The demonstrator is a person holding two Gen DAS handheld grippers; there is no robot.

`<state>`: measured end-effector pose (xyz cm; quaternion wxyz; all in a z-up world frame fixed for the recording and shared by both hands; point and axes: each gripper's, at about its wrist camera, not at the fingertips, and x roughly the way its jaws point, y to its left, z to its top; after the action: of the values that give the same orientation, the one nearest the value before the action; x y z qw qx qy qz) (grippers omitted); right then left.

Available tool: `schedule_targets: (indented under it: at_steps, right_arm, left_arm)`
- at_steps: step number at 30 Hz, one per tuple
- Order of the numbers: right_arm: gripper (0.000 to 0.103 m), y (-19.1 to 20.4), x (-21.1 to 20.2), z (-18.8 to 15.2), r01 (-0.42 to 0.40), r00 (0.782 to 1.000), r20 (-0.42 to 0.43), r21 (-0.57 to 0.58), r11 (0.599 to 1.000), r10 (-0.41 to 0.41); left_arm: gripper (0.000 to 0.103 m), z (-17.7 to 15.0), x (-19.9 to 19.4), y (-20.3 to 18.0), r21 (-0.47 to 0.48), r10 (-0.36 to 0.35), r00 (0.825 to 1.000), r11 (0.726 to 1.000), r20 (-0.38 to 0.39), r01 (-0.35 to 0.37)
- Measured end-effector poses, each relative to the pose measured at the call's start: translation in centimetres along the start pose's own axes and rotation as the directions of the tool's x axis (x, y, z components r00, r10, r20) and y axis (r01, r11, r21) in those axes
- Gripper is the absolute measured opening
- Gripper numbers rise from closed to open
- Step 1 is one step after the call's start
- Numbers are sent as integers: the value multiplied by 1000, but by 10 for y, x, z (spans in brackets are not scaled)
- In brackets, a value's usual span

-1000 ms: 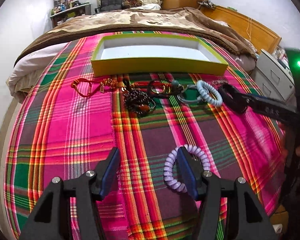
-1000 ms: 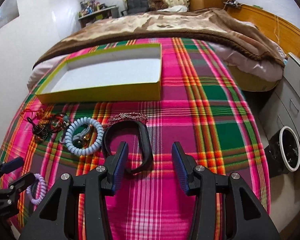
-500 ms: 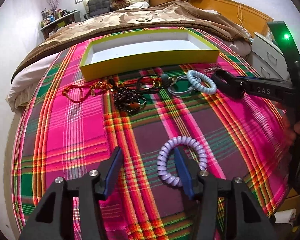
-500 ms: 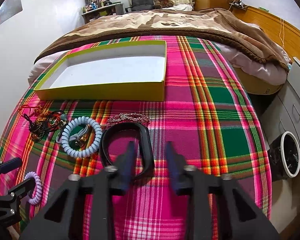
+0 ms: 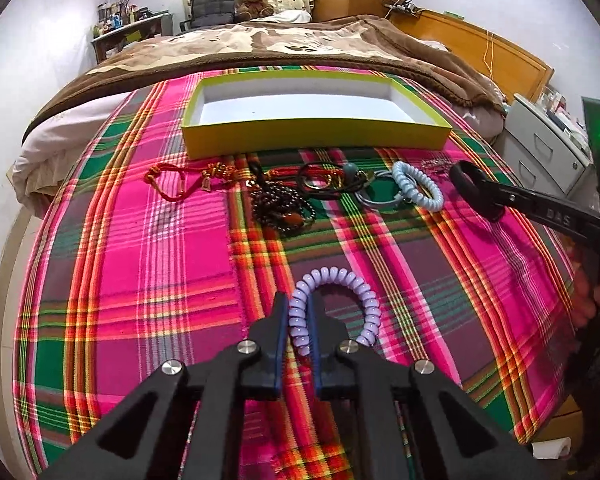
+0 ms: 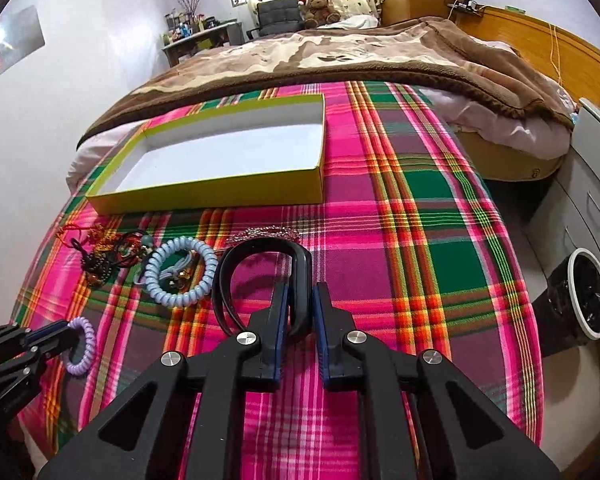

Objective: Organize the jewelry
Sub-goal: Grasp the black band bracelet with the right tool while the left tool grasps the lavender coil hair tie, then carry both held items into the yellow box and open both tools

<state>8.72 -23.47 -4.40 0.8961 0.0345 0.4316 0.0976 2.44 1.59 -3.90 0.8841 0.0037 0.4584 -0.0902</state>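
1. A lilac coil bracelet (image 5: 332, 304) lay near on the plaid cloth (image 5: 140, 264), its left side pinched in the left gripper (image 5: 298, 320).
2. The right gripper (image 6: 300, 308) clamped a black bangle (image 6: 266, 276) to the right.
3. With both pieces grasped, the next move likely called for lifting them to the empty yellow box (image 5: 316, 138) beyond.

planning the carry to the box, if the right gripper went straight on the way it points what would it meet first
Probably the thin silvery chain, just past the black bangle the right gripper clamps; the yellow-green open box sits beyond, left. Depth is unclear.
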Motion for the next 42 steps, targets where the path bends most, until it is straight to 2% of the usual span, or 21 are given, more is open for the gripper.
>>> schedule_targets:
  at_steps: [7, 15, 20, 22, 23, 24, 26, 31, 32, 33, 34, 35, 42]
  right_arm:
    - [13, 3, -16, 3, -14, 999, 36, 7, 1000, 14]
    - [13, 11, -29, 19, -27, 996, 86, -1, 1000, 27]
    - [13, 13, -30, 24, -40, 995, 93, 3, 999, 40]
    - [13, 13, -28, 23, -41, 995, 90, 1, 999, 41]
    - [13, 13, -27, 23, -43, 995, 88, 2, 999, 43]
    - [13, 14, -25, 23, -48, 995, 84, 5, 999, 48]
    - [13, 15, -24, 23, -52, 996, 78, 2, 999, 52]
    - [13, 17, -25, 25, -54, 995, 83, -3, 999, 54]
    - [13, 17, -25, 26, -53, 995, 85, -2, 999, 53]
    - [13, 17, -25, 26, -54, 995, 87, -1, 999, 54]
    - [13, 18, -26, 26, -54, 995, 88, -3, 999, 54]
    - [13, 18, -26, 27, -53, 995, 88, -5, 999, 54]
    - [13, 20, -25, 27, -52, 995, 84, -10, 999, 52]
  left_arm:
    - [10, 10, -16, 14, -36, 10, 998, 999, 63, -8]
    - [10, 35, -25, 31, -64, 1, 992, 998, 125, 7]
    - [10, 30, -13, 41, -63, -17, 998, 998, 59, 21]
    - [12, 25, -7, 43, -69, -1, 999, 998, 34, 3]
    - [20, 22, -4, 44, -69, 10, 1000, 998, 22, -8]
    - [37, 20, -1, 45, -72, 11, 1000, 997, 10, -11]
    - [50, 17, 9, 47, -70, 29, 999, 997, -26, -31]
    - [48, 16, 15, 41, -22, 81, 996, 996, -30, -81]
    - [40, 17, 15, 39, -5, 96, 995, 995, -24, -96]
    - [22, 17, 15, 37, 4, 96, 995, 995, -20, -96]
    - [13, 18, 15, 37, 7, 90, 996, 996, -20, -90]
    - [10, 20, 15, 36, 7, 94, 995, 996, -21, -94]
    - [9, 26, 8, 40, -22, 40, 999, 999, 4, -40]
